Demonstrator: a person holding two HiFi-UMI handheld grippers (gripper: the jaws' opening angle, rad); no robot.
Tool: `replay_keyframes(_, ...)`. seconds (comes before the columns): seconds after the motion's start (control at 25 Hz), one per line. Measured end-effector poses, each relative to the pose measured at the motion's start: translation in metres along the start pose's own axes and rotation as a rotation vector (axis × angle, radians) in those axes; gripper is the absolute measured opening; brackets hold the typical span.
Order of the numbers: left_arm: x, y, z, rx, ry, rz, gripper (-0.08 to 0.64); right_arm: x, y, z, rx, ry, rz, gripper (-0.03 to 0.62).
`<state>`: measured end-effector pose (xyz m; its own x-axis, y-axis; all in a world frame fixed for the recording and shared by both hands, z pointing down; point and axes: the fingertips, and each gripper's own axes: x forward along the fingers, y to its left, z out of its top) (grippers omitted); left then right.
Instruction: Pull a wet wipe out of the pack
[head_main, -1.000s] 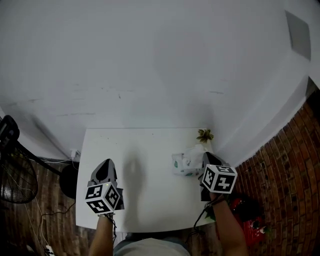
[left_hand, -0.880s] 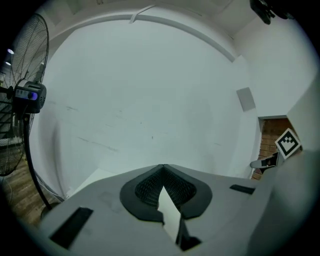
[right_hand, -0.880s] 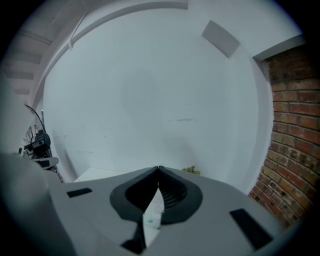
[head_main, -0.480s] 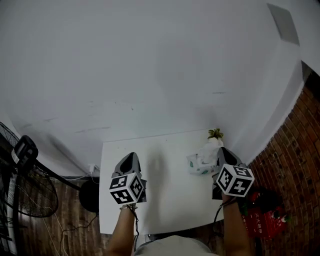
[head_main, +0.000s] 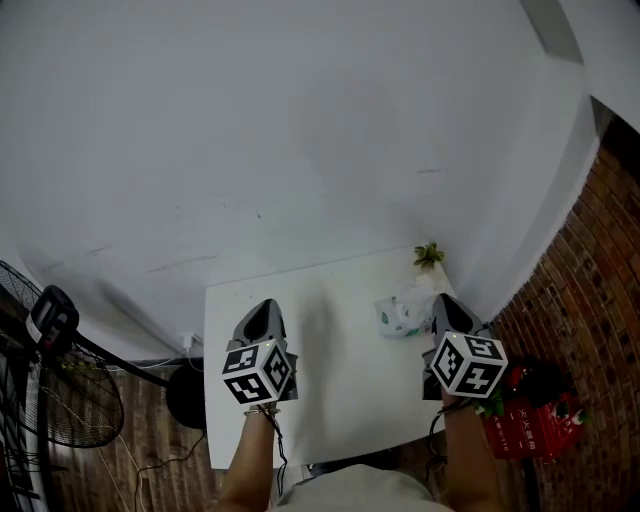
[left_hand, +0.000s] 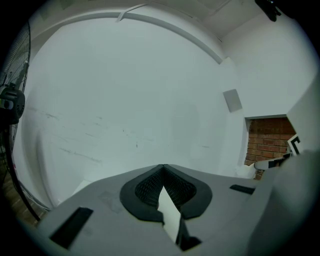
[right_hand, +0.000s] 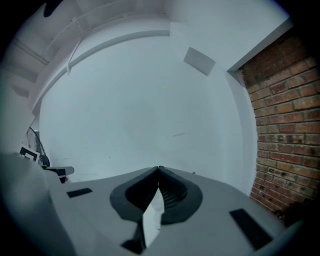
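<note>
Head view: two grippers (head_main: 262, 306) (head_main: 441, 301), one pack (head_main: 401, 316)

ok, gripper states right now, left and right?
Left gripper: shut, jaws together, holding nothing.
Right gripper: shut, jaws together, holding nothing.

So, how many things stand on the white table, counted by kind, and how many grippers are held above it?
Wet wipe pack: 1
Small plant: 1
Grippers: 2, the left gripper and the right gripper, both shut on nothing
Total: 4
</note>
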<state>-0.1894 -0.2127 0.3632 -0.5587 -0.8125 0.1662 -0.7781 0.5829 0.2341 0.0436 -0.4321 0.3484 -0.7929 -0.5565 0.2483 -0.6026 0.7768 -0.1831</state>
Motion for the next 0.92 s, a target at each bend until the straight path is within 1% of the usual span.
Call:
replay_keyframes(0.28, 0.0023, -0.0009, -0.0036, 0.0, 0.008, -0.006, 0.002, -0.0023, 0.0004, 0.0042, -0.013, -0.011, -0.007, 0.005)
replay_keyframes(0.64, 0.0046, -0.0022, -0.0013, 0.014, 0.018, -0.015, 0.002, -0.0014, 0.0008, 0.0044, -0.001, -0.014, -0.01, 0.005)
replay_keyframes(0.92, 0.0005, 0.0014, -0.0027, 0.013, 0.016, -0.004, 0.002, -0.0036, -0.0027, 0.0024, -0.001, -0.012, -0.018, 0.005)
